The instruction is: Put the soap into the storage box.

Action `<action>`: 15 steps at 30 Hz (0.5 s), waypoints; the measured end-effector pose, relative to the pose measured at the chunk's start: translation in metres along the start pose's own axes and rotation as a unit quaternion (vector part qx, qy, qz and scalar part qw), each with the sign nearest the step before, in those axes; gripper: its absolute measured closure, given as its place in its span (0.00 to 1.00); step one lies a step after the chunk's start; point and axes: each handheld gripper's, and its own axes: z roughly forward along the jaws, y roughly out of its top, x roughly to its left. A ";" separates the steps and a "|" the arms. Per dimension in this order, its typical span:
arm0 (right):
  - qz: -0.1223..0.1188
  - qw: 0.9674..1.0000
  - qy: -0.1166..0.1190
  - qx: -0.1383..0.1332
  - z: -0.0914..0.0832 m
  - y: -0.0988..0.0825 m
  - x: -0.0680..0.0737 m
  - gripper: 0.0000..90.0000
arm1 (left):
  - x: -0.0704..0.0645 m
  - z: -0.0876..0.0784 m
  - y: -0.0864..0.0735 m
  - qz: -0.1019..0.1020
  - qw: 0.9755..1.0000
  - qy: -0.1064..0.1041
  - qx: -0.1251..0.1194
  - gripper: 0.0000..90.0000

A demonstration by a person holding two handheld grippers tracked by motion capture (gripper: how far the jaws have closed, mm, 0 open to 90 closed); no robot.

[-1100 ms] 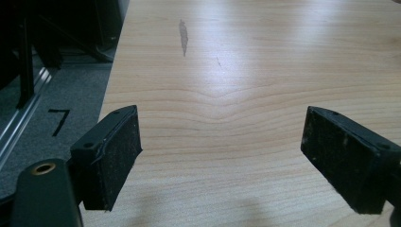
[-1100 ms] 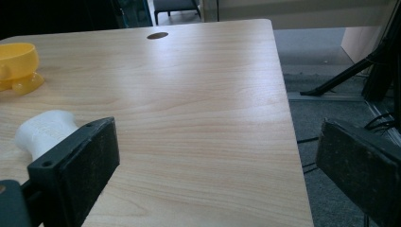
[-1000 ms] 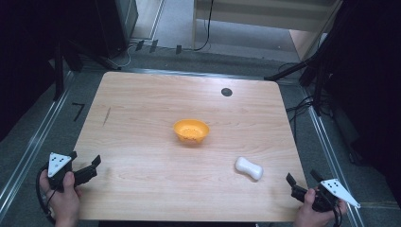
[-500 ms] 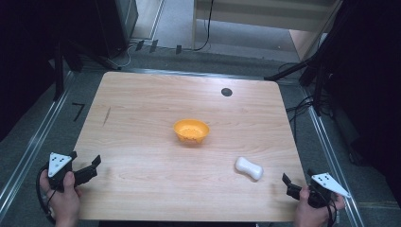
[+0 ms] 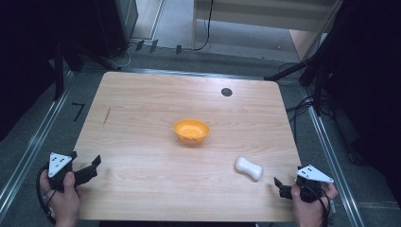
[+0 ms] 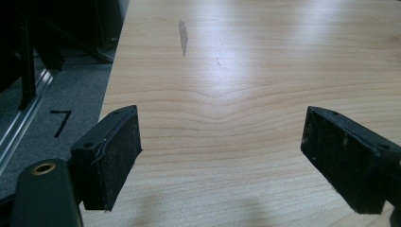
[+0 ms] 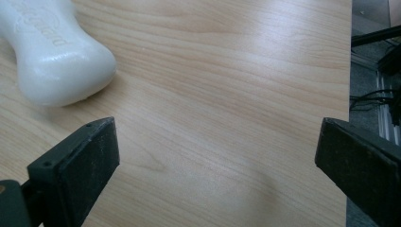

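White bottle (image 5: 249, 168) lying flat near the front right corner of the table (image 5: 142, 113), long axis running from upper left to lower right in the high view; glossy plastic, waisted like a bone, embossed lettering on top. Just beside it, right gripper (image 5: 283, 187), jaws wide apart, nothing between. Orange bowl (image 5: 191, 131) mid-table, well apart. Left gripper (image 5: 90, 169) at the front left corner, jaws also spread, empty. Pale wood-grain top, one dark streak (image 6: 182, 37), black round inset (image 5: 226, 91) at the far edge. Grey floor around, cables, dark surroundings.
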 end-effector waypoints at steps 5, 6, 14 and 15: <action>-0.025 0.999 0.020 0.021 0.001 0.009 0.002 0.01 | 0.000 0.000 0.000 0.000 1.000 -0.001 0.000 0.15; -0.038 0.998 0.026 0.031 0.002 0.012 0.004 0.02 | 0.000 0.000 0.000 0.001 1.000 0.000 0.000 0.15; -0.078 0.992 0.065 0.074 0.009 0.028 0.011 0.02 | 0.000 0.000 0.000 0.000 1.000 -0.001 0.000 0.15; -0.085 0.991 0.070 0.079 0.010 0.030 0.012 0.02 | 0.000 0.000 0.000 0.000 1.000 -0.001 0.001 0.15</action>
